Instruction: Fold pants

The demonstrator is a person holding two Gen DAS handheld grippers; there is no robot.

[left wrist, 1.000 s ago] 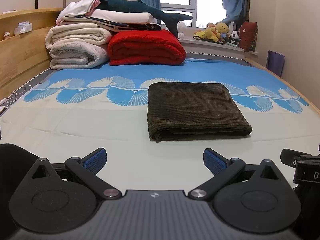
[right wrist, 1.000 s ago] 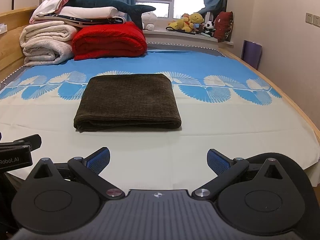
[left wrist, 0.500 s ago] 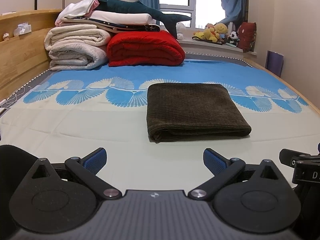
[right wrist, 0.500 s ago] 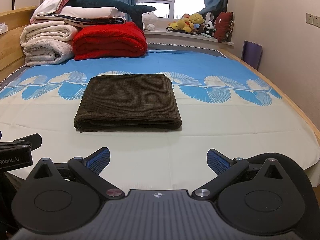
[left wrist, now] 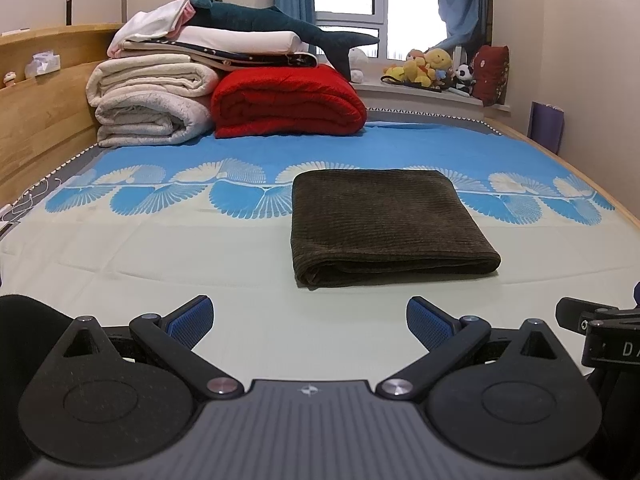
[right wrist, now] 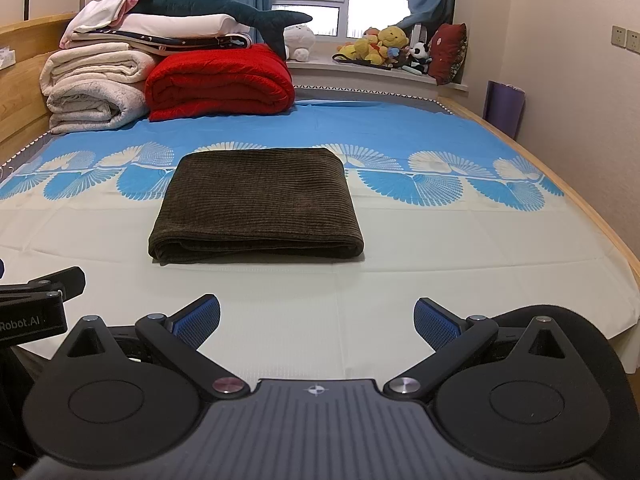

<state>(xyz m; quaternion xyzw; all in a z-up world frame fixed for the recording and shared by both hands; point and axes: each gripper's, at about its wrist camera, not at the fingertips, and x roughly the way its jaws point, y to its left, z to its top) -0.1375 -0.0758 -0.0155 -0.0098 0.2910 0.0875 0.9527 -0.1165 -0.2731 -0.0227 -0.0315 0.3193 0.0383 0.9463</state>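
Note:
Dark brown corduroy pants (left wrist: 384, 220) (right wrist: 260, 200) lie folded into a neat rectangle in the middle of the bed, the thick folded edge facing me. My left gripper (left wrist: 310, 320) hovers open over the pale sheet, well short of the pants and slightly left of them, with nothing between its blue pads. My right gripper (right wrist: 316, 322) is open too, just as far back, and holds nothing. Part of the right gripper's body (left wrist: 600, 332) shows at the right edge of the left wrist view.
Folded white blankets (left wrist: 148, 108) and a red quilt (left wrist: 288, 104) with a plush shark (left wrist: 280, 28) on top are stacked at the bed's far end. A wooden headboard (left wrist: 36, 112) runs along the left. Stuffed toys (right wrist: 380, 48) sit on the windowsill. The bed's wooden rail (right wrist: 600, 224) lies right.
Both views have crept slightly; the pants have not moved and both grippers stay open.

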